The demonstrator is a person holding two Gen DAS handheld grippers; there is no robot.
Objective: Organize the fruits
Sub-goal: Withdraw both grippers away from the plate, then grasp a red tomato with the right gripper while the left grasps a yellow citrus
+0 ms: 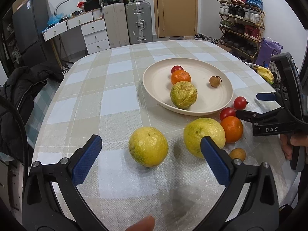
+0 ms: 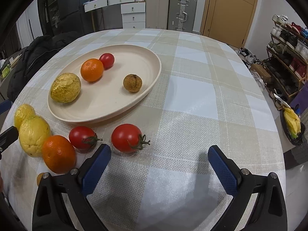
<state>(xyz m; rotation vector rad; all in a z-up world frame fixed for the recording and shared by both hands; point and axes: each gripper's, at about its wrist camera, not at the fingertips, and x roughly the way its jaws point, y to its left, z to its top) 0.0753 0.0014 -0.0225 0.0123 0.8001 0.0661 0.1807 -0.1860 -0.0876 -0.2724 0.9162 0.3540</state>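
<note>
A cream plate (image 1: pixel 154 80) (image 2: pixel 150 73) on the checked tablecloth holds a wrinkled yellow fruit (image 1: pixel 183 94) (image 2: pixel 65 90), an orange (image 1: pixel 181 77) (image 2: pixel 92 69), a tomato (image 1: pixel 177 69) (image 2: pixel 107 60) and a brown longan (image 1: pixel 215 81) (image 2: pixel 132 83). On the cloth lie two yellow fruits (image 1: pixel 148 146) (image 1: pixel 202 134) (image 2: pixel 34 134), an orange (image 1: pixel 232 129) (image 2: pixel 58 154), two tomatoes (image 1: pixel 240 103) (image 2: pixel 127 137) (image 2: pixel 82 137) and a small longan (image 1: pixel 237 154). My left gripper (image 1: pixel 151 142) is open around the near yellow fruit. My right gripper (image 2: pixel 158 154) (image 1: pixel 248 105) is open and empty beside the tomatoes.
A black jacket (image 1: pixel 19 100) hangs at the table's left edge. A basket with yellow items (image 2: pixel 292 127) stands off the right edge. Suitcases, drawers, a door and a shoe rack (image 1: pixel 242 23) line the far wall.
</note>
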